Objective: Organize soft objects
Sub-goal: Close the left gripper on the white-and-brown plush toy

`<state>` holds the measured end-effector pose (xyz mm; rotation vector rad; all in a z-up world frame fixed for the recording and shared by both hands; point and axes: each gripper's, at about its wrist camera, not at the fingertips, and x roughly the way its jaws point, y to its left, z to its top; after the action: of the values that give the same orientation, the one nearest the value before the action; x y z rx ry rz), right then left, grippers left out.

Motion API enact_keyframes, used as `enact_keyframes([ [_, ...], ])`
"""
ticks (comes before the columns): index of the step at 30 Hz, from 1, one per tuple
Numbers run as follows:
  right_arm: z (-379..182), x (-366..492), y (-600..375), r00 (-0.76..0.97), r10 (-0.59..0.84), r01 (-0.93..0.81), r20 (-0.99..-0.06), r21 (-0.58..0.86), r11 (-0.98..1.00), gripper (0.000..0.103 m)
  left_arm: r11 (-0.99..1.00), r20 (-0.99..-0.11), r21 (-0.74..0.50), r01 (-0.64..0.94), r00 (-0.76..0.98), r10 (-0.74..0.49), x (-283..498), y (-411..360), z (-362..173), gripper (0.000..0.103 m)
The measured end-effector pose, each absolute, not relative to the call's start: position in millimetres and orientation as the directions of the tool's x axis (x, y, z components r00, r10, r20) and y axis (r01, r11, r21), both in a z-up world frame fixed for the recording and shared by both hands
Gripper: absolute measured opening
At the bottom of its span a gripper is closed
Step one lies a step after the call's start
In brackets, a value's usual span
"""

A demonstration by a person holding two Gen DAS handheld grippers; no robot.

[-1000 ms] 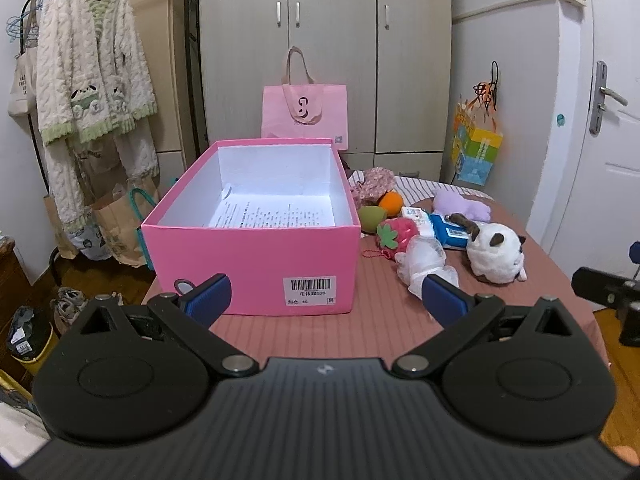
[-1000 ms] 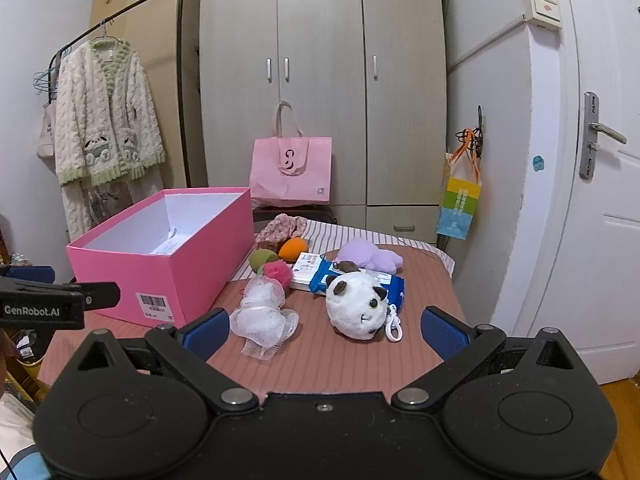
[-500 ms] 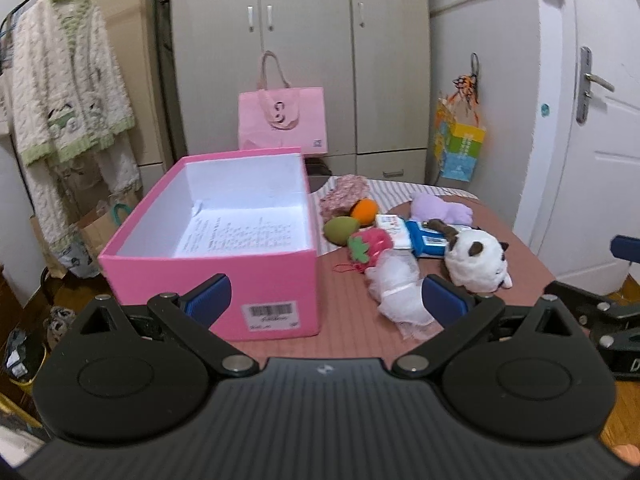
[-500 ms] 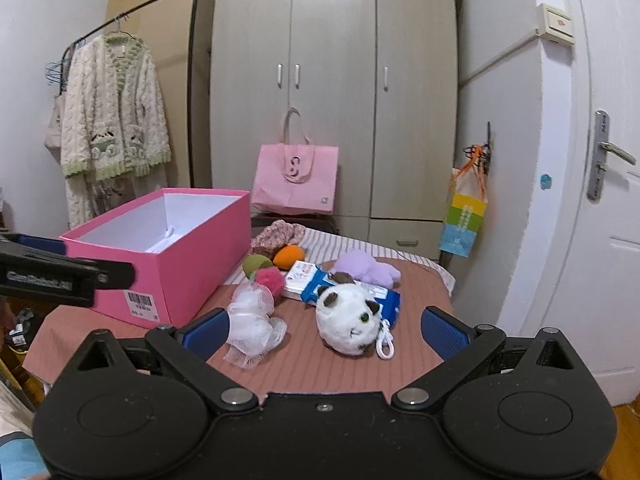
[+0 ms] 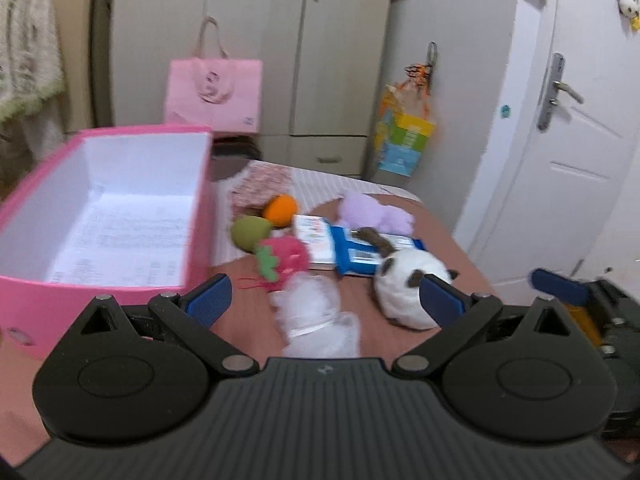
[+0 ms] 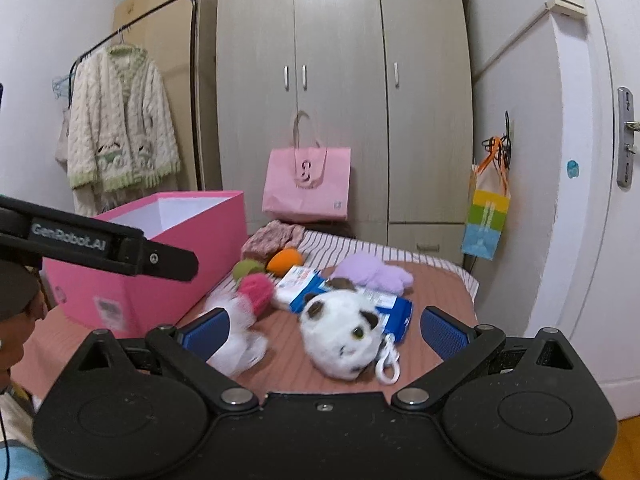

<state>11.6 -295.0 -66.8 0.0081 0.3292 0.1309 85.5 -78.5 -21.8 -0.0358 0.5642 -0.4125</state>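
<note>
Left wrist view has swung right over the last second: pink box (image 5: 108, 216), earlier dead centre, now sits at the left edge, and the toy pile is centred between the left tongs (image 5: 324, 300). Those tongs are spread wide, holding nothing. Box is open, with only a printed sheet on its floor. On the worktop (image 5: 248, 320) right of the box: green ball (image 5: 250, 232), orange ball (image 5: 280, 209), strawberry plush (image 5: 284, 258), white mesh puff (image 5: 316, 320) nearest the camera, panda plush (image 5: 408, 284) just beside it, purple plush (image 5: 374, 212) farther back. Right wrist view has closed in and dropped: right tongs (image 6: 324, 330) also apart and empty, panda between the pads. Nothing moved yet; my read is both tongs are lining up for first grabs, puff and panda.
</note>
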Motion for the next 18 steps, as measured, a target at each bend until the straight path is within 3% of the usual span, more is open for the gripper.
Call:
enact_keyframes([
  [5,-84,47,-304,0.913,0.148,-0.155,-0.380,0.011,0.988,0.103,0.892,-0.496,-0.168,0.420,0.746,-0.445,106,-98,-35,0.098],
  [11,-108,75,-308,0.867,0.210,-0.216,-0.451,0.040,0.976,0.097,0.873,-0.487,-0.100,0.477,0.742,-0.461,122,-133,-49,0.076],
  [18,-121,93,-314,0.856,0.227,-0.215,-0.465,0.081,0.973,0.090,0.829,-0.516,-0.159,0.537,0.671,-0.533,142,-149,-67,0.073],
])
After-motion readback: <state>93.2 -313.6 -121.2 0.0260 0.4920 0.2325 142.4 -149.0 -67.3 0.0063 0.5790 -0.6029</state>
